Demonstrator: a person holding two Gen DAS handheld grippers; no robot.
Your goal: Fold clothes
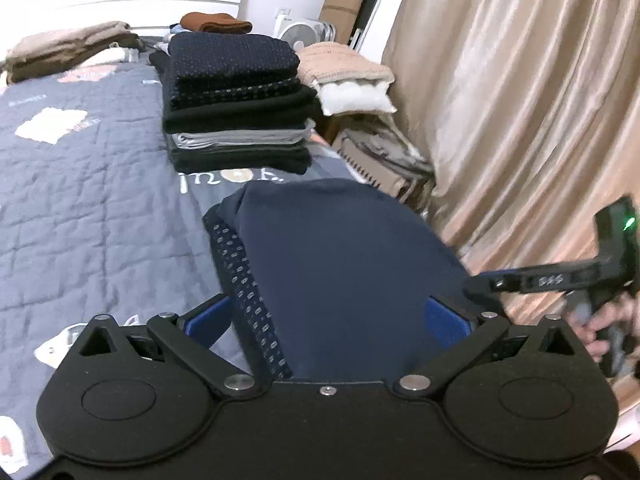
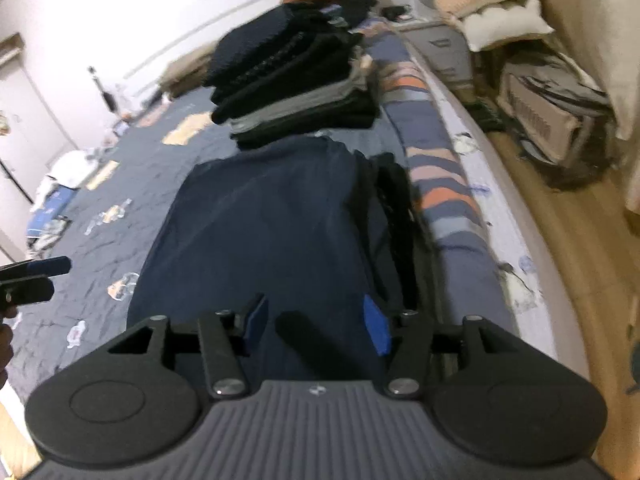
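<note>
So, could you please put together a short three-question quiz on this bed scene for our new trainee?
1. True or false: the navy garment lies on top of the stack of folded clothes.
2. Which claw stands wider open: A) left claw, B) right claw?
3. Fill in: beside the bed, a cream pillow lies under a folded ____ blanket.

Key
1. False: it lies flat on the quilt, nearer the cameras than the stack.
2. A; neither claw presses on any cloth.
3. Pink, or beige.
</note>
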